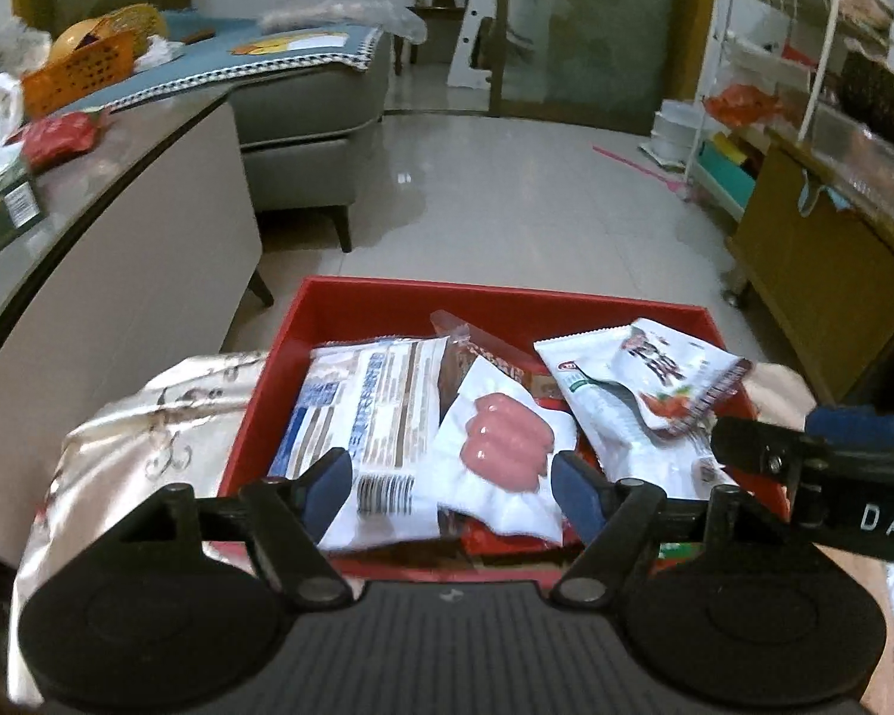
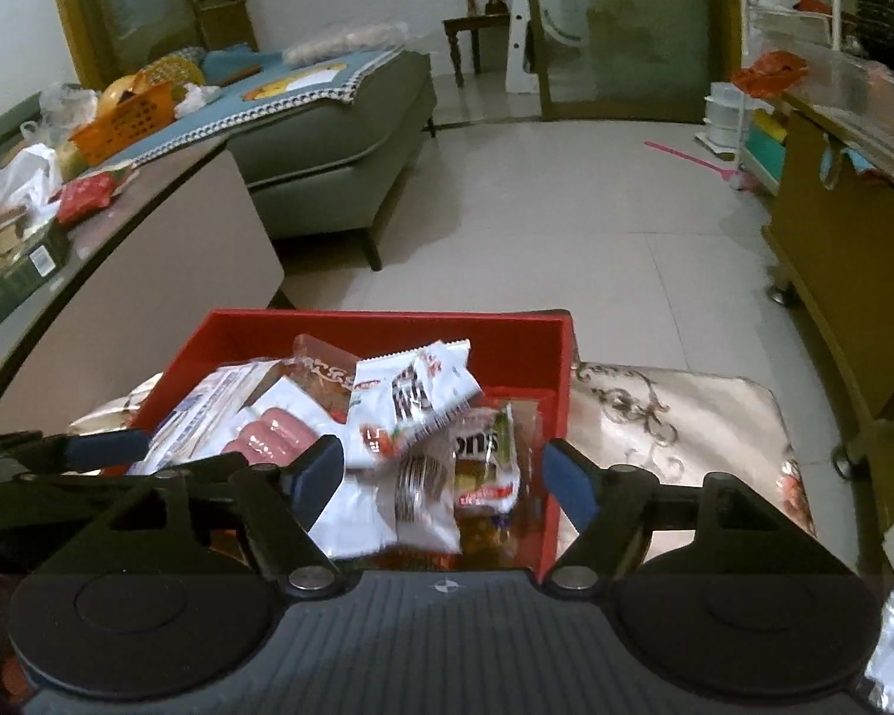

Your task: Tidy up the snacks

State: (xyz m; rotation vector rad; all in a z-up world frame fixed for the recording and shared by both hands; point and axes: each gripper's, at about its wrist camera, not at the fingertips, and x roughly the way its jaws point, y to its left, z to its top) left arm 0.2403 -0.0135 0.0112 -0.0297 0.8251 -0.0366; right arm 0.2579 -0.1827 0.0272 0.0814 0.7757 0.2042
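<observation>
The red box (image 1: 328, 322) on the patterned cloth (image 2: 673, 417) is already filled with snack packets, including a sausage pack (image 1: 500, 447). Both the left tongs (image 1: 450, 491) and right tongs (image 2: 444, 476) are held released, empty. A red packet (image 1: 59, 137) is left on the desk (image 1: 119, 179).
</observation>
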